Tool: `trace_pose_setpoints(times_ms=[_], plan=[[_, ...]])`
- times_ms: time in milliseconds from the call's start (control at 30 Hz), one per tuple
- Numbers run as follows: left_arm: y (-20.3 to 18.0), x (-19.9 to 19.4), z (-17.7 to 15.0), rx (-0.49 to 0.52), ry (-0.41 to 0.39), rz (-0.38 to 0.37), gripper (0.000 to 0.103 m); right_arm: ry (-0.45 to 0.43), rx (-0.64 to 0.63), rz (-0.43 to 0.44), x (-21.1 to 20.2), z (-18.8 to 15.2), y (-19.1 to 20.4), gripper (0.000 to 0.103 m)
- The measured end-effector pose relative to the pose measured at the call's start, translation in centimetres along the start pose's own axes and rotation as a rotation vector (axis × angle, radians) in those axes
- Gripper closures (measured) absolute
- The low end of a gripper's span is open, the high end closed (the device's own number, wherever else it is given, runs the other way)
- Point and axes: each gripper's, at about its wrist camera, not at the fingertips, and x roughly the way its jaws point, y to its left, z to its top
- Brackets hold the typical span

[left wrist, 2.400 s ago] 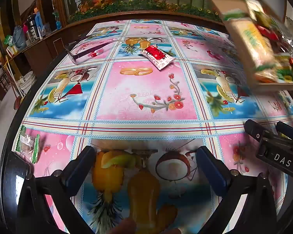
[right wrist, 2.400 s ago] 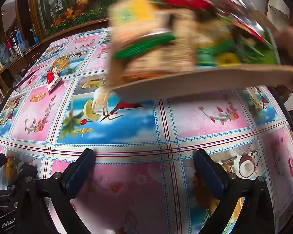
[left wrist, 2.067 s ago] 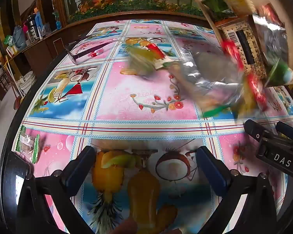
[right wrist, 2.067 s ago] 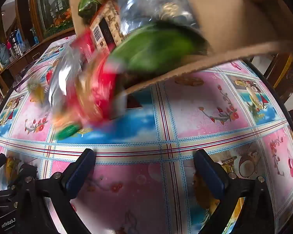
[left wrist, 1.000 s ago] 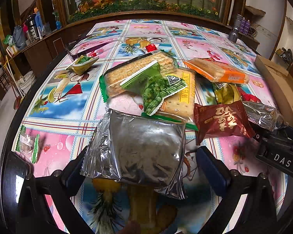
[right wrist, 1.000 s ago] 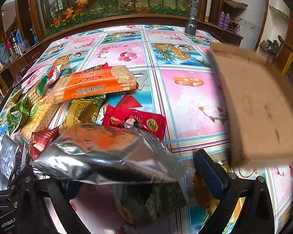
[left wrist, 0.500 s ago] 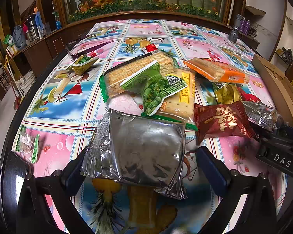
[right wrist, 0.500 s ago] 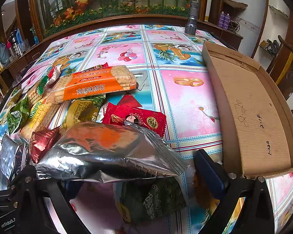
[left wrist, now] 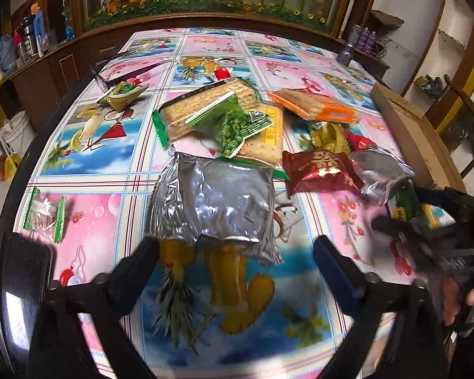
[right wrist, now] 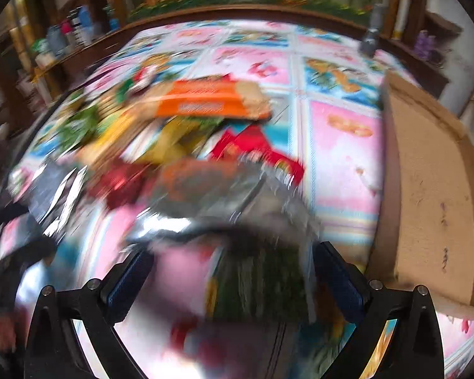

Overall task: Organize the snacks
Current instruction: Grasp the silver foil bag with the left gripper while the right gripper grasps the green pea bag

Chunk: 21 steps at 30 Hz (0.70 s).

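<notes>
Snack packets lie heaped on the flower-print tablecloth. Nearest in the left wrist view is a large silver foil bag (left wrist: 211,202). My left gripper (left wrist: 237,262) is just short of the bag's near edge, its jaws wide and closing, with the pads touching nothing. Beyond the bag lie a green pea packet (left wrist: 233,126), an orange cracker pack (left wrist: 316,105) and a dark red packet (left wrist: 319,170). The right wrist view is blurred. My right gripper (right wrist: 233,279) stands open over a green packet (right wrist: 262,281), with a small silver packet (right wrist: 237,195) just ahead.
An empty cardboard box (right wrist: 426,189) sits at the table's right edge. A triangular green packet (left wrist: 123,94) and a small clear packet (left wrist: 45,214) lie apart on the left. A dark glossy slab (left wrist: 25,268) is at the near left corner. A hand (left wrist: 464,303) holds the right gripper.
The box was tipped, spilling the snacks onto the table, then set down at the right. My left gripper has drawn back slightly and narrowed a little. The right view has turned and blurred.
</notes>
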Motion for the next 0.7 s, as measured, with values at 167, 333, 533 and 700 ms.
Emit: trace_pose_setpoints(times_ms=[167,333,533,700], plan=[[-0.1,-0.4,0.6,-0.001,-0.013,0.015,0.022,-0.026,-0.051,0.217,-2.5,-2.5,-0.5,0.014],[0.0,1.6,2.0,-0.036,0.042,0.067,0.021,-0.054,-0.018,0.242,-3.8,-3.4,-2.1,0.014],[-1.3,2.3,1.6,0.037,0.0,0.14,0.033,-0.049,-0.036,0.193,-4.1,-3.1,-2.2,0.014],[-0.9,1.7,1.2,0.028,-0.013,0.108,0.041,-0.027,-0.036,0.164,-2.8,-3.0,-1.6,0.027]])
